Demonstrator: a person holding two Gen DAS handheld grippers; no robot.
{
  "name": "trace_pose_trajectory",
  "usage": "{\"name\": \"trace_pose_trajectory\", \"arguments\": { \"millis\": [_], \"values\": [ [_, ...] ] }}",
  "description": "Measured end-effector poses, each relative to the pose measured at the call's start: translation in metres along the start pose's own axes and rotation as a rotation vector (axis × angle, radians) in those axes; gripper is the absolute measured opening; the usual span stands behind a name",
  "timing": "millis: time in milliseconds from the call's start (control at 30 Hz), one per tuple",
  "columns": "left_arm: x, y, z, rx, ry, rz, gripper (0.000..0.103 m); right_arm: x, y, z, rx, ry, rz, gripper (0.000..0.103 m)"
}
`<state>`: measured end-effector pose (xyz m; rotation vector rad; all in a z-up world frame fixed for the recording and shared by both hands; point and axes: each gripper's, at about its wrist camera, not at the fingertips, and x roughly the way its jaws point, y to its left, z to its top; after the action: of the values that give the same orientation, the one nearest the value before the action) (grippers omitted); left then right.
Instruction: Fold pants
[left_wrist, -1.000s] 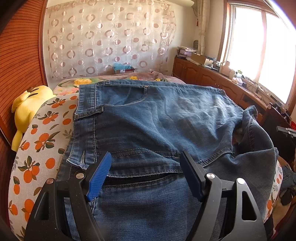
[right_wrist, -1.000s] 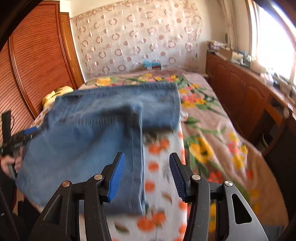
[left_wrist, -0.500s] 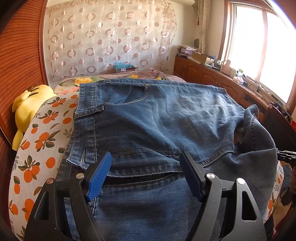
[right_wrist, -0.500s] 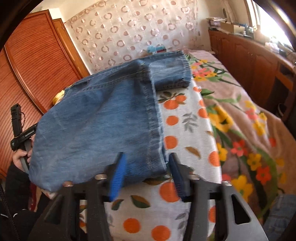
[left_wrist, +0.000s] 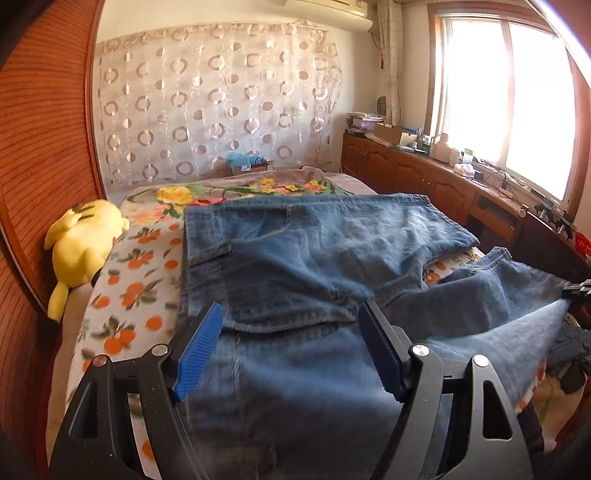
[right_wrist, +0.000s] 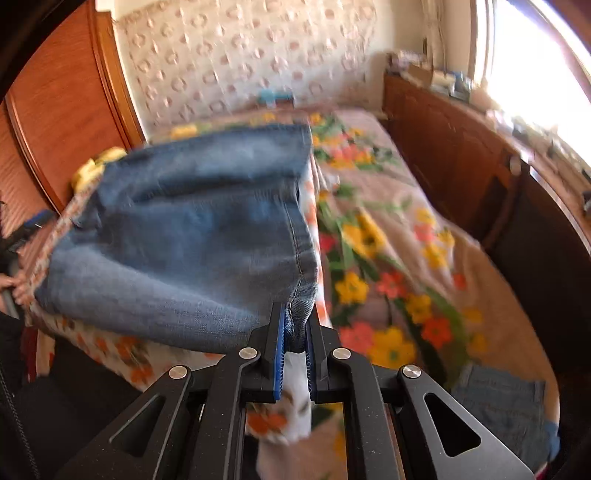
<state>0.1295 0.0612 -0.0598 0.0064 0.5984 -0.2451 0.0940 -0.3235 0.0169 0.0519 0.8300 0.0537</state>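
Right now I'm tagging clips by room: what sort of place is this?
Most likely a home bedroom: a bed with printed covers, a yellow plush toy against the wooden wardrobe, and a curtained wall.

The jeans (left_wrist: 314, 266) lie on the bed (left_wrist: 122, 280); a plush toy (left_wrist: 83, 240) sits at their nine o'clock, cabinets (left_wrist: 406, 173) at two o'clock, a curtain (left_wrist: 218, 99) at twelve.

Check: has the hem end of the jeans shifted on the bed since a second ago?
Yes. The jeans hem, pinched in the closing right tongs, has lifted off the orange-print sheet and been drawn toward the camera.
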Motion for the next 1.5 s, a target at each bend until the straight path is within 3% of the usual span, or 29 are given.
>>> {"name": "trace_pose_trajectory", "arguments": {
  "millis": [133, 333, 467, 567, 733, 933, 1100, 1167, 1300, 1333, 1500],
  "values": [
    [-0.017, 0.018, -0.03, -0.019, 0.06, 0.045, 0.077, 0.026, 0.005, -0.022, 0.012, 0.06, -0.009, 0.01],
    [-0.028, 0.042, -0.073, -0.069, 0.158, 0.063, 0.075, 0.031, 0.002, -0.024, 0.058, -0.013, 0.005, 0.01],
    [-0.034, 0.048, -0.088, -0.083, 0.179, 0.056, 0.068, 0.025, 0.002, -0.031, 0.065, -0.053, 0.012, 0.01],
    [-0.034, 0.045, -0.095, -0.085, 0.2, 0.028, 0.055, 0.028, 0.0, -0.039, 0.068, -0.064, 0.015, 0.01],
    [-0.035, 0.04, -0.108, -0.073, 0.233, 0.015, 0.049, 0.027, 0.001, -0.043, 0.063, -0.071, 0.011, 0.01],
    [-0.044, 0.036, -0.114, -0.061, 0.233, 0.007, 0.043, 0.028, 0.001, -0.04, 0.067, -0.062, 0.009, 0.01],
    [-0.052, 0.027, -0.115, -0.034, 0.215, -0.003, 0.014, 0.027, 0.0, -0.039, 0.069, -0.064, 0.011, 0.01],
    [-0.059, 0.025, -0.112, -0.042, 0.206, -0.001, 0.01, 0.025, 0.001, -0.038, 0.066, -0.068, 0.013, 0.01],
    [-0.086, 0.028, -0.097, -0.065, 0.156, -0.012, 0.007, 0.012, 0.002, -0.034, 0.047, -0.094, 0.034, 0.01],
    [-0.094, 0.03, -0.092, -0.067, 0.14, -0.009, 0.002, 0.007, 0.002, -0.032, 0.045, -0.102, 0.045, 0.01],
    [-0.134, 0.04, -0.071, -0.078, 0.067, 0.013, 0.002, -0.028, 0.003, -0.022, 0.04, -0.168, 0.064, 0.01]
  ]
}}
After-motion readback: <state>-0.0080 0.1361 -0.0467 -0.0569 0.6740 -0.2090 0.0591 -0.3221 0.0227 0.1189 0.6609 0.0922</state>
